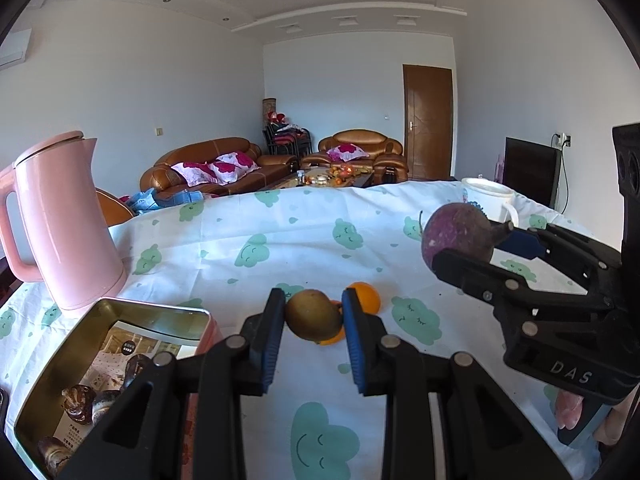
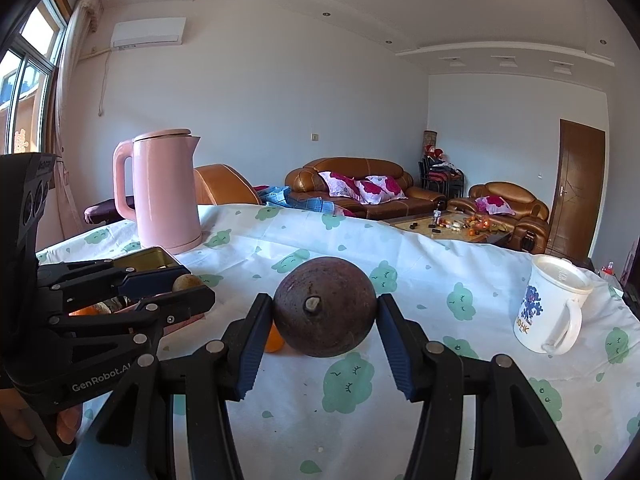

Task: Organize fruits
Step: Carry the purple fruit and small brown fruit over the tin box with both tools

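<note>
My left gripper (image 1: 313, 314) is shut on a brownish-green round fruit (image 1: 313, 314), held above the cloud-print tablecloth (image 1: 248, 248); it also shows in the right wrist view (image 2: 185, 282). Two oranges (image 1: 366, 297) lie on the cloth just behind it. My right gripper (image 2: 325, 312) is shut on a dark purple-brown round fruit (image 2: 325, 306), stem end facing the camera. In the left wrist view that fruit (image 1: 458, 236) and the right gripper (image 1: 466, 246) are at the right. An orange (image 2: 274, 340) lies below the right gripper's left finger.
An open metal tin (image 1: 116, 360) with a leaflet and brown pieces sits at the lower left. A pink kettle (image 1: 64, 220) stands behind it. A white mug (image 2: 554, 304) stands at the right. Sofas and a coffee table lie beyond the table.
</note>
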A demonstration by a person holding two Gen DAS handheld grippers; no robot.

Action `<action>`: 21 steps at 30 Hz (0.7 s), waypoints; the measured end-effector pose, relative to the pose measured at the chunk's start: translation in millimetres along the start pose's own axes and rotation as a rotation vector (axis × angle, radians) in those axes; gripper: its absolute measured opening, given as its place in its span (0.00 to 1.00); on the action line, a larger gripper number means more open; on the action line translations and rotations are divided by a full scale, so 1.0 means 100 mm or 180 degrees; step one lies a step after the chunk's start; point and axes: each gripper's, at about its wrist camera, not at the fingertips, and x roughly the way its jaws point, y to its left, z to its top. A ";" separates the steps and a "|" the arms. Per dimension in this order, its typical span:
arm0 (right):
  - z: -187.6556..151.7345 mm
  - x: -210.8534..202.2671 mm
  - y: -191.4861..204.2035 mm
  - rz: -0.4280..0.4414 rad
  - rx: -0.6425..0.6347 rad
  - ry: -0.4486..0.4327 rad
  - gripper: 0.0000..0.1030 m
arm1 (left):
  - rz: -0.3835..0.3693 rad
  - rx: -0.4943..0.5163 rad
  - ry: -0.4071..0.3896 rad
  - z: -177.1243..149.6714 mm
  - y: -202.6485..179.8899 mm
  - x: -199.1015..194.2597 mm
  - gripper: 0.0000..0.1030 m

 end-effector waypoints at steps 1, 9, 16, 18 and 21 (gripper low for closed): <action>0.00 -0.01 0.00 0.0002 -0.0002 -0.0007 0.53 | 0.0008 -0.0003 -0.0008 0.00 0.00 0.00 0.30; -0.01 -0.09 0.05 -0.0015 -0.0044 -0.0099 0.53 | 0.0074 -0.0005 -0.0127 -0.01 0.00 -0.08 0.30; -0.01 -0.12 0.11 -0.0007 -0.0087 -0.0106 0.53 | 0.0134 0.0007 -0.0206 -0.02 0.03 -0.17 0.30; -0.01 -0.11 0.13 -0.0007 -0.0111 -0.0092 0.53 | 0.0146 0.0001 -0.0218 -0.03 0.05 -0.20 0.30; -0.01 -0.11 0.17 0.0017 -0.0116 -0.0089 0.53 | 0.0165 -0.0015 -0.0230 -0.04 0.08 -0.23 0.30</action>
